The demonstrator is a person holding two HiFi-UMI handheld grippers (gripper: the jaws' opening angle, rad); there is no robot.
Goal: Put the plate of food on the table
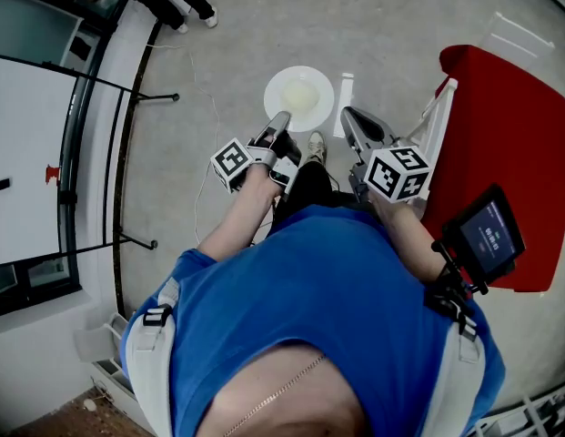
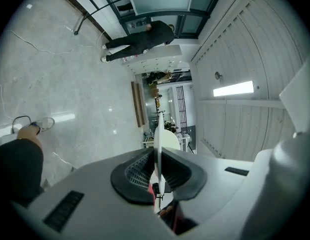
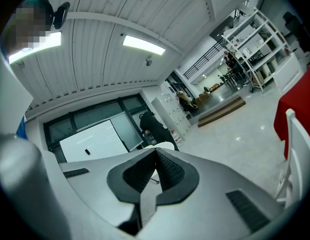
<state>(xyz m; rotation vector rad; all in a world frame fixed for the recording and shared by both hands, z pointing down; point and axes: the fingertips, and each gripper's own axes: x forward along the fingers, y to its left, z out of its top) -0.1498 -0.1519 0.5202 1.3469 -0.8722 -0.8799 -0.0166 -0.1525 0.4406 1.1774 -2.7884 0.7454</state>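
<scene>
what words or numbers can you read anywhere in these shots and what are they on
No text here can be read for certain.
Screen on the mount beside the red table: pale lines of print, too small to read.
White panel behind the glass: one faint line of print, too blurred to read.
Marker cubes: black and white square patterns only, no letters or digits.

Open floor [image 1: 264, 25] ahead — a white chair [image 1: 441, 116] stands against the red table [image 1: 509, 144] on the right.
</scene>
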